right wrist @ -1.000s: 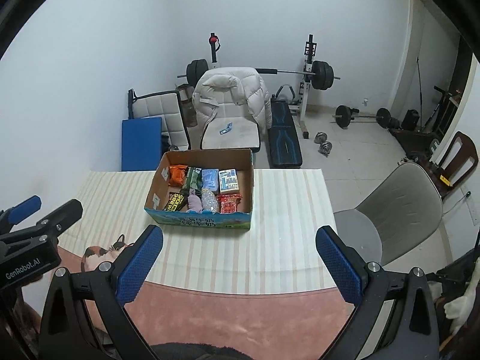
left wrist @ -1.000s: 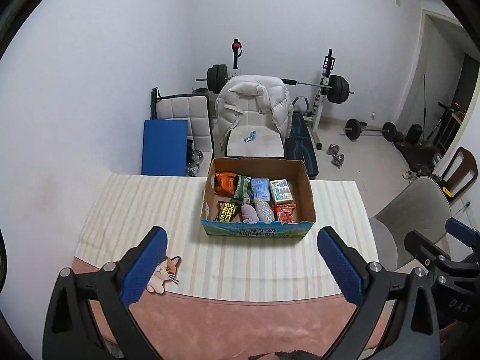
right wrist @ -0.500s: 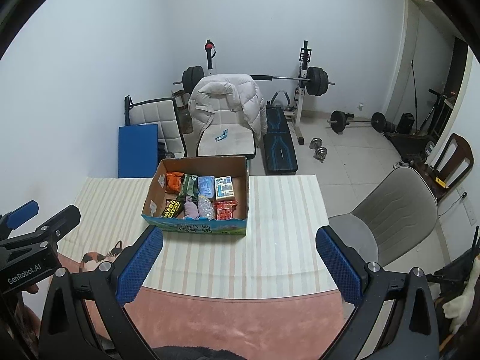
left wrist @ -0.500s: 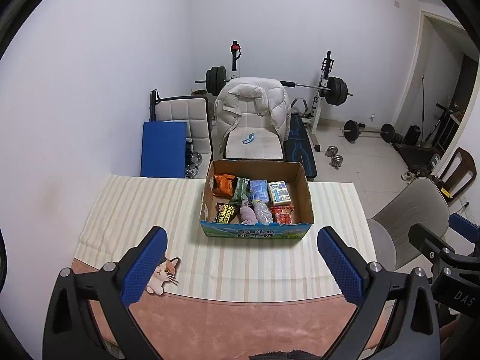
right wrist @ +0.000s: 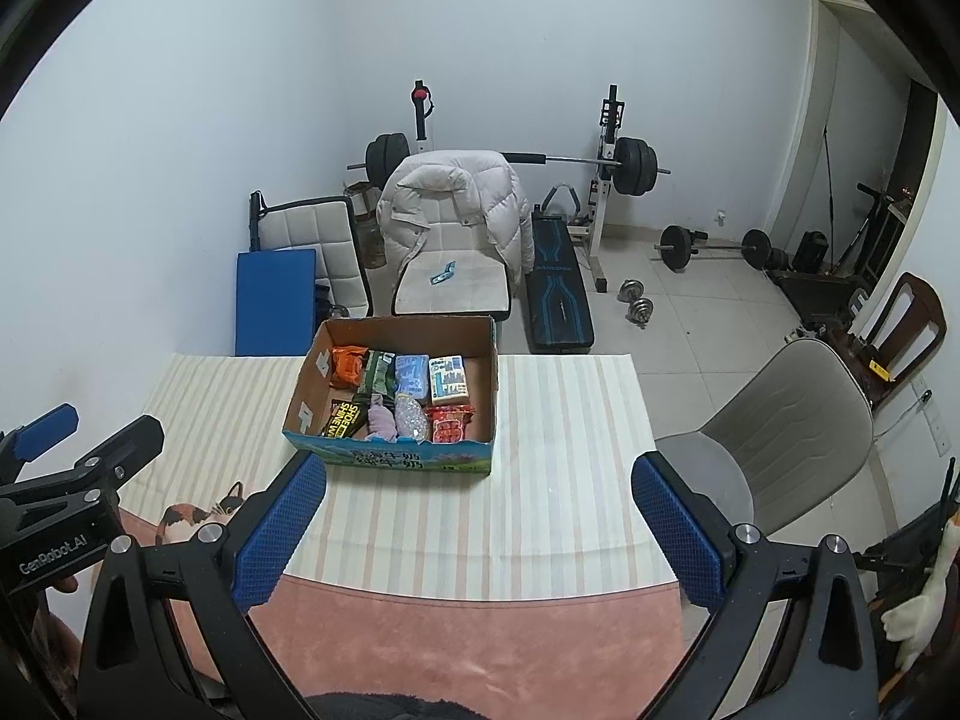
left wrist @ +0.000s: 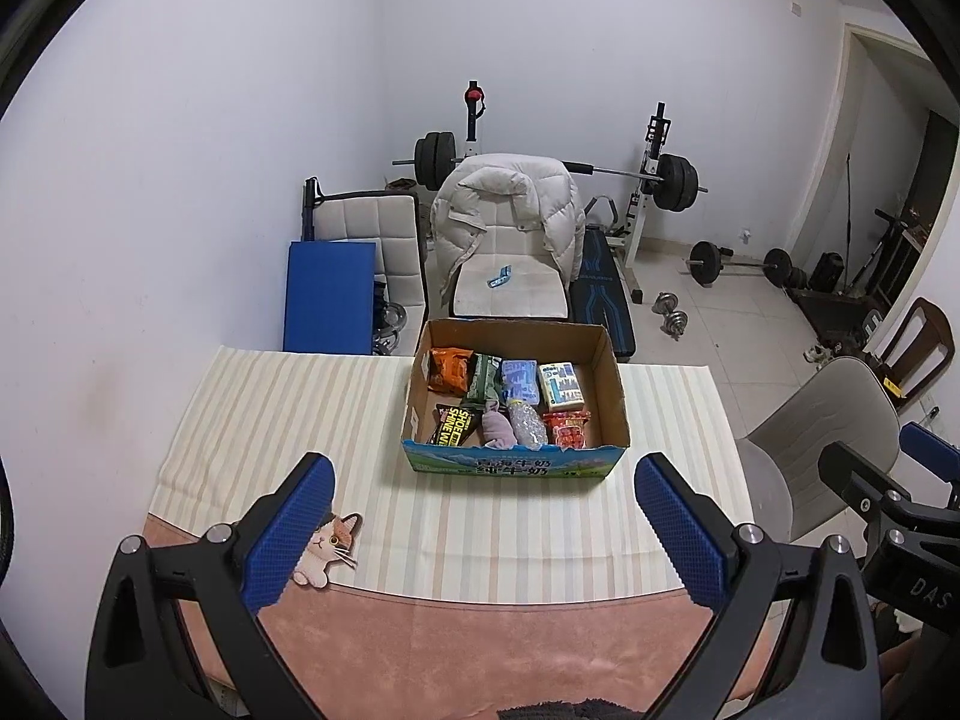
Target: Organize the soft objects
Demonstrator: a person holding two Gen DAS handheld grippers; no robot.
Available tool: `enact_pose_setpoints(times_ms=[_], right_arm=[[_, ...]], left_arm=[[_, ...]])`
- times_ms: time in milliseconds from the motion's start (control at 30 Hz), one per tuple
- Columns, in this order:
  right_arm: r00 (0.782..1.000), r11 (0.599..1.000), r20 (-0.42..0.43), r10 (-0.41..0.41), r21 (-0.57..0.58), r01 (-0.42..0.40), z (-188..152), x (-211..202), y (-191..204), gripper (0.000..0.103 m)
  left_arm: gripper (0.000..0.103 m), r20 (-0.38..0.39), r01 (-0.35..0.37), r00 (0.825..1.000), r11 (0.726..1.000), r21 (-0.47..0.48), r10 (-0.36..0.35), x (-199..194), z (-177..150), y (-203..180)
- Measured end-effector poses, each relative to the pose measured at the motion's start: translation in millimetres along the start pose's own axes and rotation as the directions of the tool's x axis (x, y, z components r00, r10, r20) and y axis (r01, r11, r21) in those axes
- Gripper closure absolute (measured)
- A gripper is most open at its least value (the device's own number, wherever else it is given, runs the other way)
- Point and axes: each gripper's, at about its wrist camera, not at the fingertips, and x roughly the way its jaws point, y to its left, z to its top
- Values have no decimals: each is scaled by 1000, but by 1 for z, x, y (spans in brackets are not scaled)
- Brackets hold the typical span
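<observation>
Cardboard box (left wrist: 516, 461) of soft packets sits mid-frame on the striped cloth (left wrist: 288, 408); left gripper (left wrist: 486, 534) and right gripper (right wrist: 480, 531) hover, jaws spread, empty.

table (left wrist: 456, 648) | striped cloth (left wrist: 270, 420) | cardboard box (left wrist: 618, 402) | cat sticker (left wrist: 330, 546)

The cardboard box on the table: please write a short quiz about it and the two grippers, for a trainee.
1. True or false: the cardboard box stands on the striped cloth.
2. The left gripper and the right gripper are: A) both open and empty, B) both shut on packets, C) one open and one shut.
3. Fill in: the cat picture lies at the cloth's near ____ corner.

Key
1. True.
2. A. Both are held wide and are short of the box.
3. Left.
</observation>
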Motion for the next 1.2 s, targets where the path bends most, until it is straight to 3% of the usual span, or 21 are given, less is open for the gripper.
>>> enact_pose_setpoints(times_ms=[1200], right_arm=[[1000, 1000, 6, 3, -9, -3, 9, -6, -4, 0]], left_arm=[[0, 4, -3, 1000, 1000, -6, 3, -3, 3, 1]])
